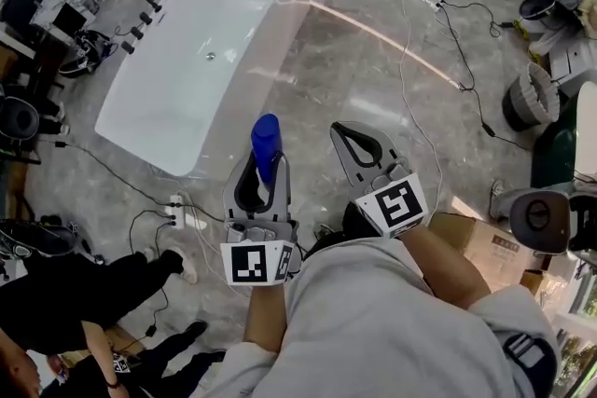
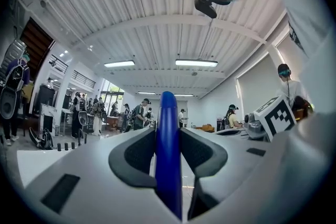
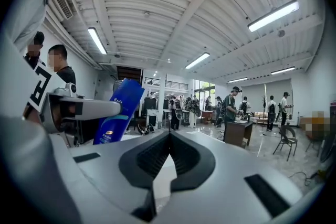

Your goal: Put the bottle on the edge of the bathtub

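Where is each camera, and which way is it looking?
Head view: on the head, looking steeply down at bathtub, left gripper, right gripper and the person's shirt.
Left gripper view: on the left gripper, looking level along jaws shut on the bottle; shirt at right.
Right gripper view: on the right gripper, looking level over shut, empty jaws; shirt at left.
Shared: the bottle shows in all three.
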A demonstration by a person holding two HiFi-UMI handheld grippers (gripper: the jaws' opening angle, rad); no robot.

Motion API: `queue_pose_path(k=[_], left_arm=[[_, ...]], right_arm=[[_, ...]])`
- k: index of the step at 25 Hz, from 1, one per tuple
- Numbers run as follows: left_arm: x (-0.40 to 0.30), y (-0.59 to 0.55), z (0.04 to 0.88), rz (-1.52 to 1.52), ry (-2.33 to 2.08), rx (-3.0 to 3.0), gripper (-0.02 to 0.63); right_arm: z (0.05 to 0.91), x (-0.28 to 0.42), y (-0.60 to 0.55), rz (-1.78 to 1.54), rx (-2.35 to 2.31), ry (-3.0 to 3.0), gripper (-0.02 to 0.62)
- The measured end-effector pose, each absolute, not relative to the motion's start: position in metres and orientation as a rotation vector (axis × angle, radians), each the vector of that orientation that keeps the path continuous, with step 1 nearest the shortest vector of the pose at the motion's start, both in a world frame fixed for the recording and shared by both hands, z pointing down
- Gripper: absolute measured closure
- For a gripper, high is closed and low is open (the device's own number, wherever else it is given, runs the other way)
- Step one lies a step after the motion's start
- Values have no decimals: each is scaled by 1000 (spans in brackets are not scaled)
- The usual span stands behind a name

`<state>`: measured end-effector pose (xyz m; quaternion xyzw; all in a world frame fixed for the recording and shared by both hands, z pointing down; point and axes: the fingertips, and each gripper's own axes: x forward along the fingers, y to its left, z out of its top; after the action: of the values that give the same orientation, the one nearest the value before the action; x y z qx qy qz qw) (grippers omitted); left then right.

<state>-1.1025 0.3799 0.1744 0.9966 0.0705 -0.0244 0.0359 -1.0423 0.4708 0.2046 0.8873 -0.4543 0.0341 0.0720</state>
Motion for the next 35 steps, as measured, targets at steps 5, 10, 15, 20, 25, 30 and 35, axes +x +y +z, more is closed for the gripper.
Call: queue_pose_path(k=[5,10,15,20,25,30,35], left_arm=[[-1075,377,181,-76,253,3048,450],[-1027,372,188,-82,280,3052,451],[-956,370,182,-75,281,3059,451],[-885,383,176,-67,302,3061,451],[-825,393,174,-63,327,3066,453],[-778,403,186,-47,339,3065,453],[-731,408,192,-33,371,3050,453]], right_arm=[[210,-1014,475,151,2715,-1323,589],[222,-969,470,147,2696,-1317,589],[214,-898,472,149,2691,-1328,589],[209,-824,480,97,2652,-1339,589],[223,-759,489,199,2709,-1306,589],[238,-714,498,179,2662,-1338,589],[250,-669,503,272,2715,-1299,589]])
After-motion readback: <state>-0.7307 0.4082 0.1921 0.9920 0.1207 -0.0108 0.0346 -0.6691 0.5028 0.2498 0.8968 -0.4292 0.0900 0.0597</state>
